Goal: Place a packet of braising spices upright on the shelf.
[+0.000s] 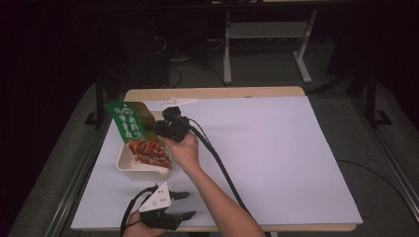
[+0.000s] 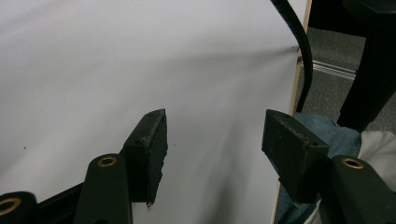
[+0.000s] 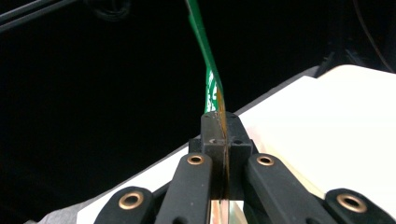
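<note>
- Packet (image 1: 137, 133) — green at its top with pale lettering, the lower part printed with reddish-brown food; in the right gripper view its edge (image 3: 212, 84) shows green with white marks.
- Tray (image 1: 129, 165): cream.
- Table cover (image 1: 276, 148): plain white — the table's edge (image 1: 212, 92) beneath it is light wood.
- Right gripper (image 3: 220, 126): black jaws with brass-coloured rivets.
- Left gripper (image 2: 212, 140): black too, with a pale grey plate on top in the high view.
- Cable (image 1: 222, 168): black.
- Floor (image 1: 385, 148): grey.

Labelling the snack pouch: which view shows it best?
High view: the green snack pouch shows whole, printed face up, over the cream tray. The right gripper view shows it edge-on, clamped in the right tongs. The left gripper view has just white table.
</note>
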The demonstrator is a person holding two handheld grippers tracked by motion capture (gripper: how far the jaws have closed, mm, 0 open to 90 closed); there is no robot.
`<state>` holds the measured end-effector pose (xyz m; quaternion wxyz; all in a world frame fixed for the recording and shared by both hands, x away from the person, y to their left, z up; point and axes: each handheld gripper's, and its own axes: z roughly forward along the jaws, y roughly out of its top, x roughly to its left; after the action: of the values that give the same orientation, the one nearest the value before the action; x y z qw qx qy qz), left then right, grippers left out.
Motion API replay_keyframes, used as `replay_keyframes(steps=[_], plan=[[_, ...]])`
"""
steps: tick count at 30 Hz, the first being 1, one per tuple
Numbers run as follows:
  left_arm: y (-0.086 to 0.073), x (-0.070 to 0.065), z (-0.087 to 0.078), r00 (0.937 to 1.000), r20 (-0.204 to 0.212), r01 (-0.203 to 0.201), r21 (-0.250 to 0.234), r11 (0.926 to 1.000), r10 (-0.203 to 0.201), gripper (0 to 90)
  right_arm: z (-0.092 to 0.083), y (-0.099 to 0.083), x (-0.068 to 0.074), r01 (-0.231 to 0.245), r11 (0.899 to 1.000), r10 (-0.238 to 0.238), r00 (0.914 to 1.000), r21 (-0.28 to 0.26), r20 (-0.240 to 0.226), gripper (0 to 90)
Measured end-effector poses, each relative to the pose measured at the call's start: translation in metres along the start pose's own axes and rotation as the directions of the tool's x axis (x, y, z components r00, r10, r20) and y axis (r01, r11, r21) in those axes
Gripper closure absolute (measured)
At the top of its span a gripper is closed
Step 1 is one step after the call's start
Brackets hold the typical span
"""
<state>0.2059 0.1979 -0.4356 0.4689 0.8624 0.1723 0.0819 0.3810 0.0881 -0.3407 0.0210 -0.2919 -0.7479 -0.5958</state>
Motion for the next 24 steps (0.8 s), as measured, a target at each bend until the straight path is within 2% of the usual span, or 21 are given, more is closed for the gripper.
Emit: replay_keyframes(steps=[2,9,12,13,14,16,17,20,21,24], plan=[[0.000,0.000,-0.001,1.0000,-0.005,0.001,-0.002,1.0000,-0.001,39.5,0.000,-0.009,-0.005,-0.005,1.000,0.005,0.9995,-0.011,0.030,89.5],[0.000,0.000,0.000,1.0000,-0.007,0.000,-0.005,1.0000,0.000,39.6,-0.004,-0.016,-0.010,0.013,1.000,-0.012,0.9998,-0.029,0.015,89.0],[0.000,0.000,0.000,1.0000,-0.009,0.002,-0.004,1.0000,-0.002,39.5,-0.007,-0.017,-0.010,0.056,0.998,-0.056,0.9984,-0.002,0.006,88.4],[0.000,0.000,0.000,1.0000,-0.009,0.002,-0.004,1.0000,-0.002,39.4,-0.007,-0.017,-0.010,0.056,0.998,-0.056,0.9984,-0.002,0.006,88.4],[0.000,0.000,0.000,1.0000,-0.009,0.000,-0.005,1.0000,0.000,39.4,-0.008,-0.016,-0.009,0.085,0.996,-0.085,0.9964,0.015,0.002,88.2],[0.000,0.000,0.000,1.0000,-0.009,-0.001,-0.005,1.0000,0.001,39.4,-0.009,-0.016,-0.008,0.095,0.995,-0.095,0.9955,0.021,0.004,88.0],[0.000,0.000,0.000,1.0000,-0.009,0.003,-0.005,1.0000,-0.003,39.4,-0.010,-0.016,-0.007,0.123,0.992,-0.122,0.9925,0.042,-0.007,87.5],[0.000,0.000,0.000,1.0000,-0.008,0.001,-0.001,1.0000,-0.001,39.4,-0.011,-0.016,-0.006,0.140,0.988,-0.139,0.9901,0.059,-0.018,87.3],[0.000,0.000,0.001,1.0000,-0.007,-0.002,0.004,1.0000,0.002,39.4,-0.012,-0.016,-0.004,0.160,0.984,-0.159,0.9871,0.076,-0.021,87.7],[0.001,-0.001,0.001,1.0000,-0.005,-0.005,0.004,1.0000,0.005,39.4,-0.012,-0.016,-0.004,0.167,0.982,-0.165,0.9858,0.090,-0.028,88.1]])
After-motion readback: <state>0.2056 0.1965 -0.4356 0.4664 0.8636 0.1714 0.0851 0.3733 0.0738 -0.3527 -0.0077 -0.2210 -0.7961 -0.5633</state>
